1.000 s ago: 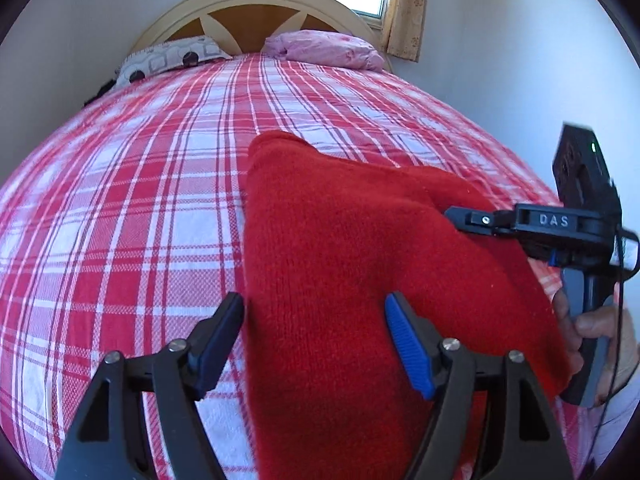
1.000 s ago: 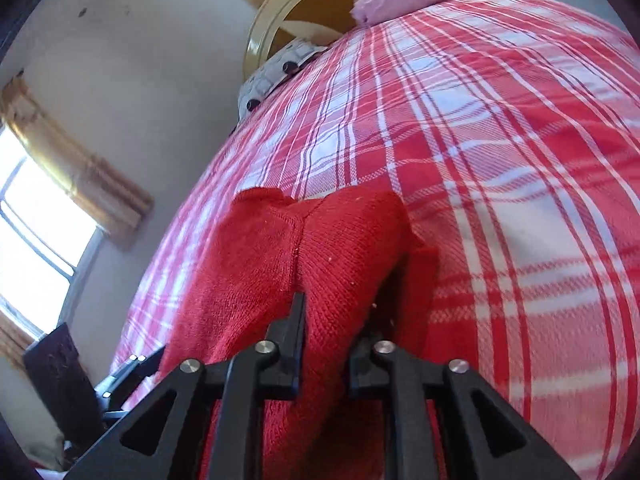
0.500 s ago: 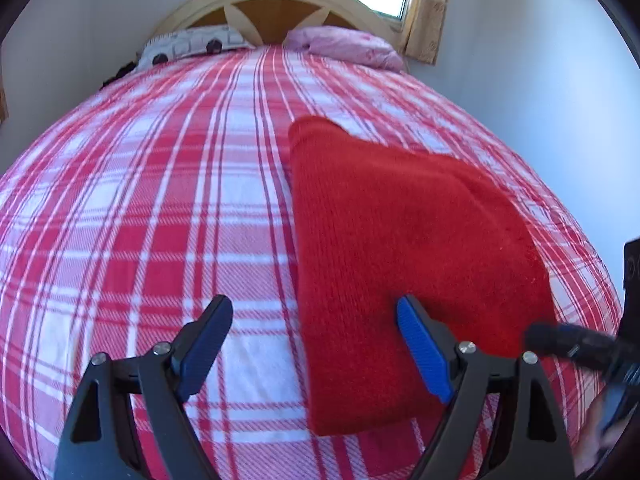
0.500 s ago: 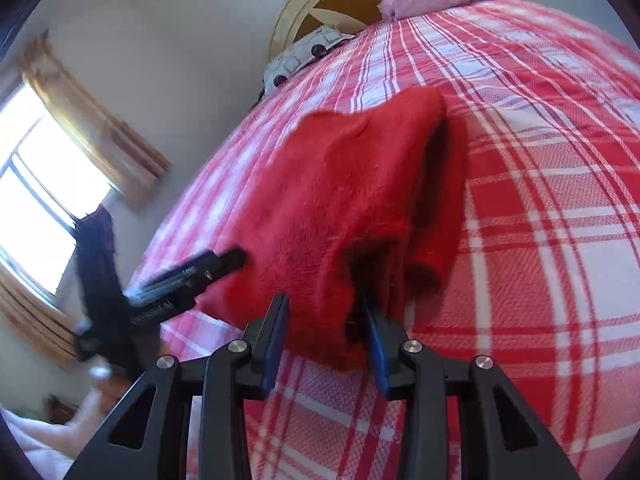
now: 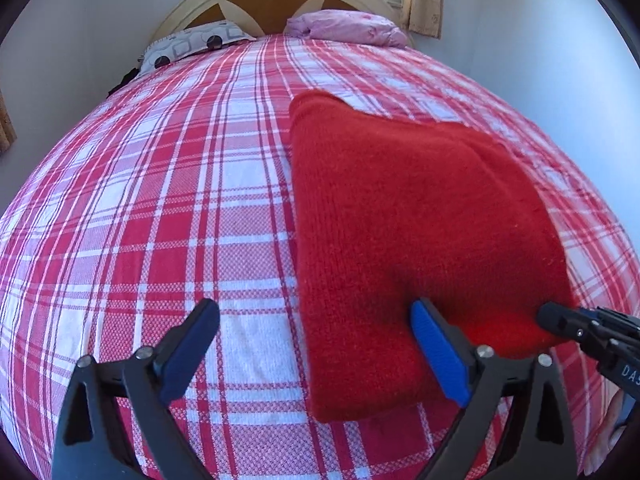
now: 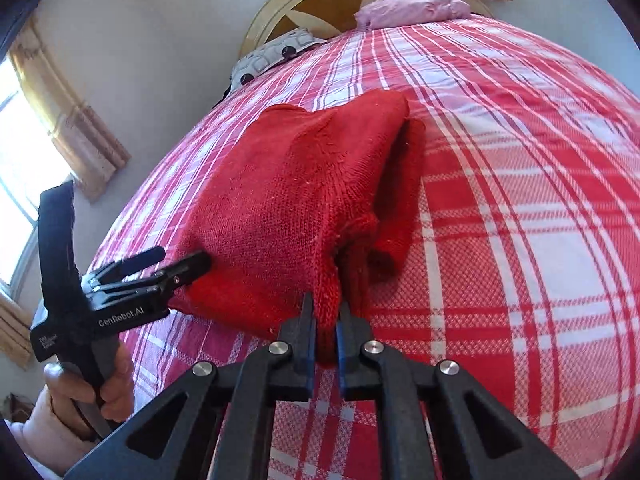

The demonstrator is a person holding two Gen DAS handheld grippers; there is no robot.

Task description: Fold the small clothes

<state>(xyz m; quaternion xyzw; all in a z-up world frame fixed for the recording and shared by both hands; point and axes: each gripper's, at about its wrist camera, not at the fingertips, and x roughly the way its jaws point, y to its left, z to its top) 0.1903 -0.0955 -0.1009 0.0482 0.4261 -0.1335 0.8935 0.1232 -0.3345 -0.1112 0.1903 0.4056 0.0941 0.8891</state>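
Pinching the red knit garment (image 6: pixel 304 200), the right gripper (image 6: pixel 324 320) has just clamped; left gripper (image 5: pixel 316 344) has opened wide, releasing the finished fold.

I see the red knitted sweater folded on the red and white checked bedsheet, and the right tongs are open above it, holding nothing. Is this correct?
Not quite. The right tongs are shut on the near edge of the red knitted sweater, as the right wrist view shows: a fold of knit is pinched between them. The rest holds: the sweater lies folded on the red and white checked bedsheet.
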